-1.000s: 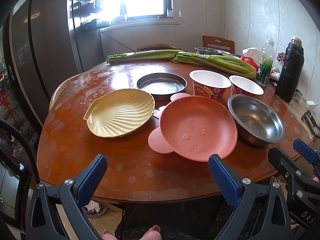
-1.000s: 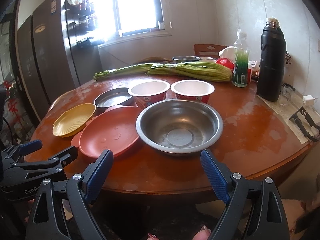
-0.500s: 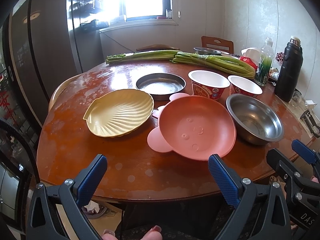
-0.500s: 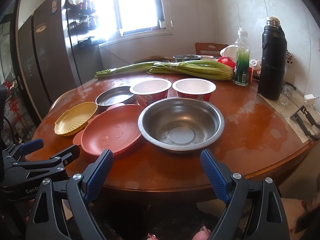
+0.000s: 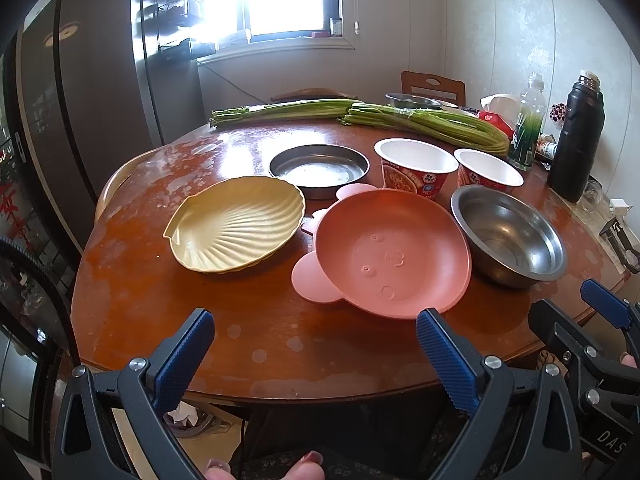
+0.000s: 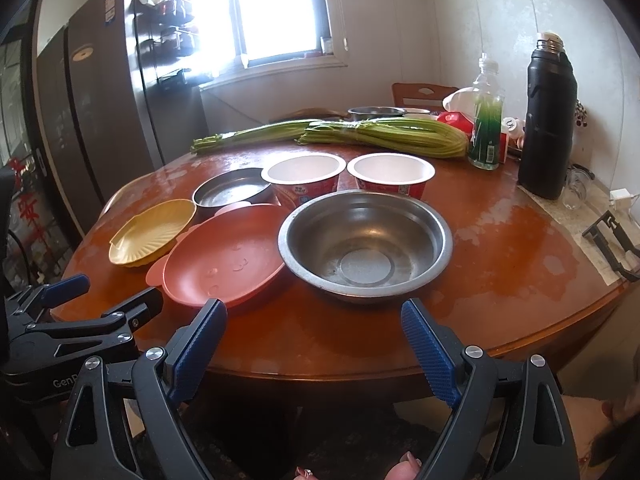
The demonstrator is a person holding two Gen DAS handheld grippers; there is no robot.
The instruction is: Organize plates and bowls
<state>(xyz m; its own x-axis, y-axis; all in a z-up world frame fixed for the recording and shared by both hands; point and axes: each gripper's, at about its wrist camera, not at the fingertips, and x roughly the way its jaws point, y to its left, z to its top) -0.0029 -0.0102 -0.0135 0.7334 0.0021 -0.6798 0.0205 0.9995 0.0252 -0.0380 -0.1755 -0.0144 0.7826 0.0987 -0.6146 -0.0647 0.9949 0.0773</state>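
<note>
1. Left wrist view: our left tongs (image 5: 314,338) hang released, jaws spread wide, empty, at the near edge of the worktop (image 5: 240,344). They sit short of every dish, so we judge this an approach pose and no grasp has begun.
2. Right wrist view: our right tongs (image 6: 314,328) are likewise spread and hold nothing, lined up on the steel bowl (image 6: 365,245), probably because it is the nearest dish on that side.
3. Just past the left tongs lies the pink bear plate (image 5: 390,252), flat, ears toward the left. Its right rim is close against the steel bowl; touching or not, we cannot tell.
4. Left of it sits the yellow shell plate (image 5: 238,224), flat, apart from the pink plate.
5. Behind those is a shallow steel pan (image 5: 319,169), then two red paper bowls (image 5: 416,172) side by side, upright and empty.
6. All dishes lie spread in a single layer, none stacked, so the organizing looks not yet started.
7. Further back are green stalks (image 5: 424,126), a black flask (image 5: 576,140) and a clear bottle (image 5: 529,124), out of the way.
</note>
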